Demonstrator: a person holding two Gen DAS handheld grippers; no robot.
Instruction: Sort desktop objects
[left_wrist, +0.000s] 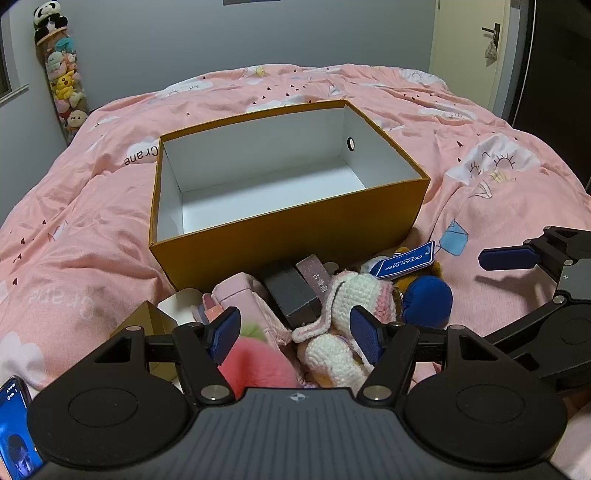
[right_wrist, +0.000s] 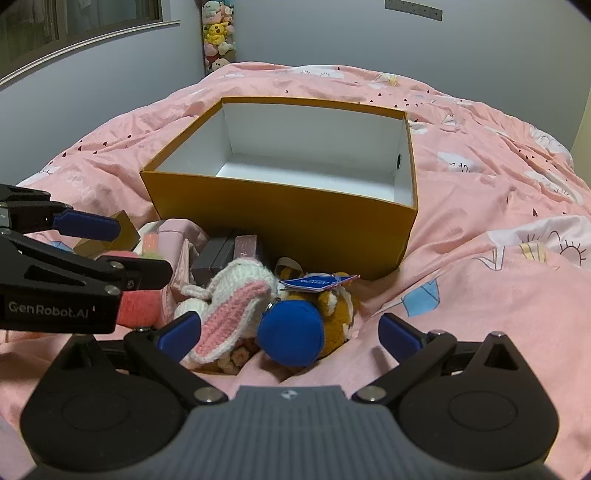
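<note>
A big yellow box (left_wrist: 280, 236) is sitting open on the bed (left_wrist: 92, 229), on a pink blanket. Nothing is showing inside its white walls. A pile of little things is lying just in front of the box. A white and pink knitted bunny (right_wrist: 229, 295) is lying in the middle, touching a blue ball (right_wrist: 291, 334). A brown stuffed toy (right_wrist: 340, 306) with a blue tag (left_wrist: 404, 260) is leaning beside the ball. A grey box (left_wrist: 291, 291) and a pink pouch (left_wrist: 247, 295) are lying to the left.

The left tongs (left_wrist: 295, 332) are hanging wide open over the bunny, holding nothing. The right tongs (right_wrist: 288, 334) are also wide open, pointing down around the ball but not squeezing it.
</note>
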